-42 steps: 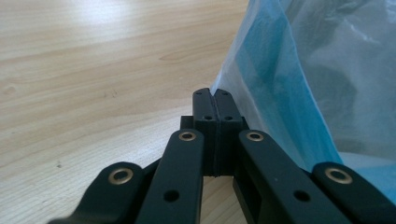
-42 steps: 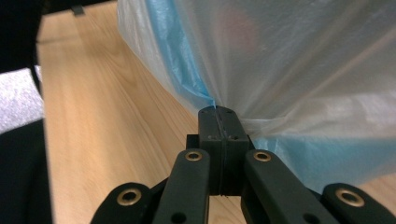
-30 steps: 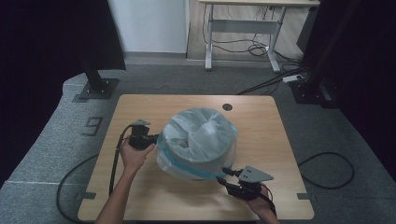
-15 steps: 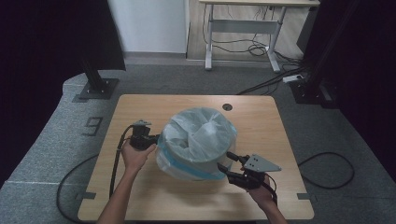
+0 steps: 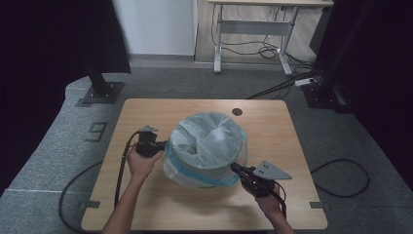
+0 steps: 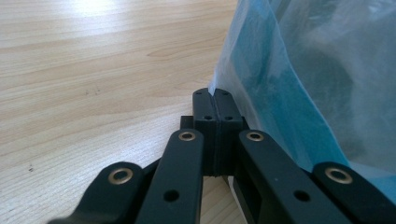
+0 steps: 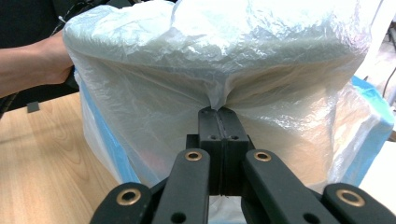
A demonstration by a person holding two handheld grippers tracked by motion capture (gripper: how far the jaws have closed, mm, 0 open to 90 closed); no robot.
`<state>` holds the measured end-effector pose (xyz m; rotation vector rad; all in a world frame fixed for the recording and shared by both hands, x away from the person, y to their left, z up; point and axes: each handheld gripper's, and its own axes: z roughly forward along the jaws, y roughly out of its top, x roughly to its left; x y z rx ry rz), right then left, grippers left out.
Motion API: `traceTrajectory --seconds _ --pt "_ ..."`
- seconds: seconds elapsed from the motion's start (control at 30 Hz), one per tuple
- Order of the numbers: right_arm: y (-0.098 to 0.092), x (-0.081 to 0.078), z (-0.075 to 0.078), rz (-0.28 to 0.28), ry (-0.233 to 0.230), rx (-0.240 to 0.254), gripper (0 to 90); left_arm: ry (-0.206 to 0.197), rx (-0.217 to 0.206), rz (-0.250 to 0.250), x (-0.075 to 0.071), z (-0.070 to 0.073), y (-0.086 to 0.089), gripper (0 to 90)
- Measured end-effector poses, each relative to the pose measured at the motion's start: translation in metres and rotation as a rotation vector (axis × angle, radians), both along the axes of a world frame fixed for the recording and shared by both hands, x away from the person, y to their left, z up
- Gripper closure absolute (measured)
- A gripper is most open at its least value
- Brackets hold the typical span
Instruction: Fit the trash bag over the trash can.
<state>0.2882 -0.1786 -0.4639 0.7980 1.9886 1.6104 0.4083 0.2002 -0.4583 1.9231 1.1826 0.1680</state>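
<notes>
A round bin lined with a translucent white plastic bag (image 5: 209, 141) with a blue band stands mid-table. My left gripper (image 5: 163, 145) is at the bag's left side. In the left gripper view its jaws (image 6: 214, 95) are shut, pinching the bag's edge (image 6: 317, 70). My right gripper (image 5: 234, 167) is at the bag's front right. Its jaws have just been closing, and in the right gripper view they (image 7: 218, 112) are shut on a puckered fold of the bag film (image 7: 210, 56). What is inside the bin is hidden by the film.
The wooden table (image 5: 195, 204) has a cable hole (image 5: 237, 111) behind the bin. A hand (image 7: 32, 60) holds the left gripper beyond the bag. Cables trail off the table's front. Black stand bases (image 5: 100, 90) and a desk frame (image 5: 253, 44) are on the floor beyond.
My right gripper rose a little toward the bag's front right and its jaws closed on the film. The left gripper and the bin stayed put.
</notes>
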Motion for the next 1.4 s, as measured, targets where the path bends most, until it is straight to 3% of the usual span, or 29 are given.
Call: traceTrajectory --seconds 0.2,0.27,0.3,0.37,0.5,0.8,1.0,1.07,1.23,1.4 --pt "-0.005 0.002 -0.003 -0.024 0.019 0.005 89.1 0.001 0.005 0.006 0.001 -0.001 0.001 89.8" --pt "-0.007 0.005 -0.009 -0.058 0.031 -0.043 89.2 0.01 0.01 0.006 0.003 -0.004 0.001 89.8" --pt "-0.008 0.008 -0.014 -0.075 0.048 -0.06 89.2 0.016 0.012 0.005 0.004 -0.006 0.0 89.8" --pt "-0.009 0.014 -0.027 -0.078 0.112 -0.043 89.3 0.027 0.017 0.0 0.006 -0.01 -0.003 89.8" --pt "-0.004 0.02 -0.047 -0.067 0.17 -0.075 89.3 0.05 0.014 -0.014 0.011 -0.021 -0.01 89.8" --pt "-0.008 0.026 -0.054 -0.087 0.208 -0.072 89.2 0.081 0.021 -0.036 0.017 -0.035 -0.029 89.9" --pt "-0.014 0.034 -0.065 -0.138 0.26 -0.091 89.2 0.091 0.051 -0.022 0.016 -0.041 -0.028 89.9" --pt "-0.015 0.035 -0.067 -0.131 0.275 -0.069 89.2 0.082 0.05 -0.02 0.014 -0.042 -0.026 89.7" --pt "-0.017 0.031 -0.059 -0.121 0.23 -0.047 88.6 0.039 0.031 -0.005 0.012 -0.036 -0.019 78.0" --pt "-0.022 0.029 -0.059 -0.123 0.214 -0.033 73.5 -0.027 0.011 0.036 0.003 -0.023 -0.002 60.7"
